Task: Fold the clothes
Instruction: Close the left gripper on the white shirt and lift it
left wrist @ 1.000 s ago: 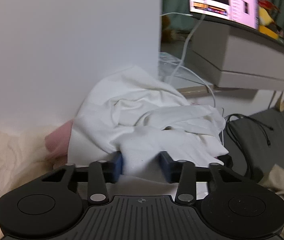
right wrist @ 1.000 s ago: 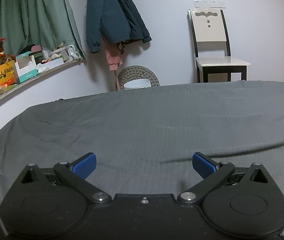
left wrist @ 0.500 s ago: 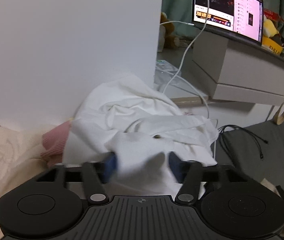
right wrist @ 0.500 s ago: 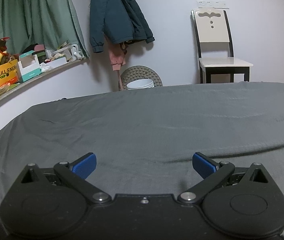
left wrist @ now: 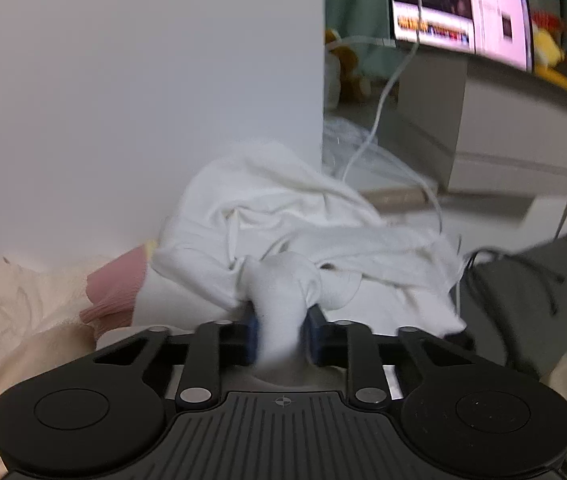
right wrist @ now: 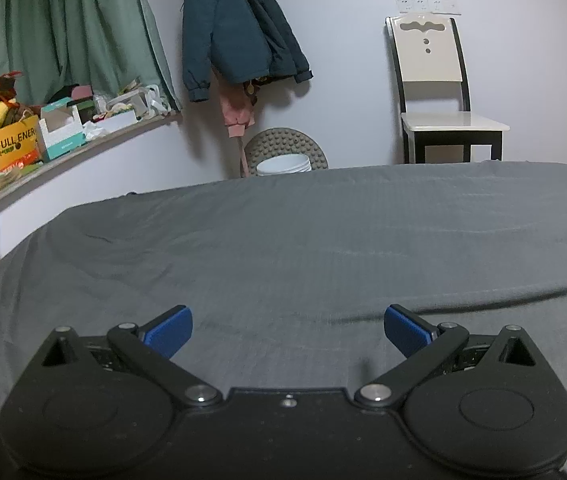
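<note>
A crumpled white garment [left wrist: 283, 224] lies heaped against a white wall in the left wrist view. My left gripper [left wrist: 281, 334] is shut on a bunched fold of that garment, which bulges up between the blue pads. A pink garment [left wrist: 117, 284] and a cream one [left wrist: 15, 312] lie to its left. In the right wrist view my right gripper [right wrist: 288, 330] stands open above the grey bed sheet [right wrist: 323, 248], with nothing between its fingers.
A laptop [left wrist: 459, 12] sits on a grey box [left wrist: 515, 132] at the upper right, with white and black cables [left wrist: 523, 276] trailing down. Beyond the bed stand a chair [right wrist: 439, 96], a hanging dark jacket [right wrist: 235, 28] and a cluttered shelf [right wrist: 43, 132].
My left gripper closed its pads onto a fold of the white garment, which now bunches up between them. The right gripper stayed open over the sheet.
</note>
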`<state>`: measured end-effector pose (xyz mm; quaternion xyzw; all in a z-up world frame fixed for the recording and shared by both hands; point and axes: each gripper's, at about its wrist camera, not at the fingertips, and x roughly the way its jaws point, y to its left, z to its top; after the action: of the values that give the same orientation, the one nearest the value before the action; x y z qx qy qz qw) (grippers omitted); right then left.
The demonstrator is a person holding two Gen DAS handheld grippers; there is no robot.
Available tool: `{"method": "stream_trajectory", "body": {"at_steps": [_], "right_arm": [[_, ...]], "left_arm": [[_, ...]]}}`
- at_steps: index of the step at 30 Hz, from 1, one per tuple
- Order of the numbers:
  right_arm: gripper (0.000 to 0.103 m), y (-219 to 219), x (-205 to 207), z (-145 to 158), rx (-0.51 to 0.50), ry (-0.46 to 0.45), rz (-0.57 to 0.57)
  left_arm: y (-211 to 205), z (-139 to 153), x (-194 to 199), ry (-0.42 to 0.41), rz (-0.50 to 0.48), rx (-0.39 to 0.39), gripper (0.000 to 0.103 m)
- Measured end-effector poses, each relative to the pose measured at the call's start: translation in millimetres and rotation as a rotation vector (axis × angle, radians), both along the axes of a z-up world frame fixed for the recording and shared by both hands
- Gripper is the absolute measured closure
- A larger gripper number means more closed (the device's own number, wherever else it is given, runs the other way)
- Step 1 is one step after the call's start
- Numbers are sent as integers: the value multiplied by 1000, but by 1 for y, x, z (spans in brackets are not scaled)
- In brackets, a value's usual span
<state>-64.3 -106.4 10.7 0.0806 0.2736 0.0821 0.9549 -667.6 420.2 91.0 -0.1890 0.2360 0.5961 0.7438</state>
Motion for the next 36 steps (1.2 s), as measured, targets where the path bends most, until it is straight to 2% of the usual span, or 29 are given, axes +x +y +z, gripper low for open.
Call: {"method": "stream_trajectory", "body": {"at_steps": [6, 11, 14, 17, 20, 25, 28, 32, 34, 36], "right_arm": [[0, 0, -1, 0, 0, -4, -2], [0, -1, 1, -2, 8, 9, -10], [0, -1, 1, -1, 13, 6, -12], [0, -1, 0, -1, 13, 3, -10], [0, 0, 0, -1, 11, 0, -4], [0, -1, -1, 0, 21, -12, -7], [0, -4, -1, 1, 34, -17, -14], [0, -7, -2, 4, 62, -23, -10], [0, -9, -5, 11, 84, -50, 8], [0, -11, -10, 20, 110, -88, 35]], "left_arm": [[-19, 40, -4, -171, -68, 82, 89], [-36, 104, 8, -278, -171, 202, 90], [-50, 143, 23, -336, -276, 258, 90], [-71, 183, 54, -370, -414, 340, 90], [-85, 224, 95, -490, -558, 381, 89], [-120, 280, 209, -646, -821, 448, 89], [-165, 285, 285, -722, -1017, 409, 89], [-230, 263, 383, -806, -1263, 246, 89], [-264, 243, 423, -808, -1376, 154, 89], [-301, 217, 460, -751, -1477, 101, 89]]}}
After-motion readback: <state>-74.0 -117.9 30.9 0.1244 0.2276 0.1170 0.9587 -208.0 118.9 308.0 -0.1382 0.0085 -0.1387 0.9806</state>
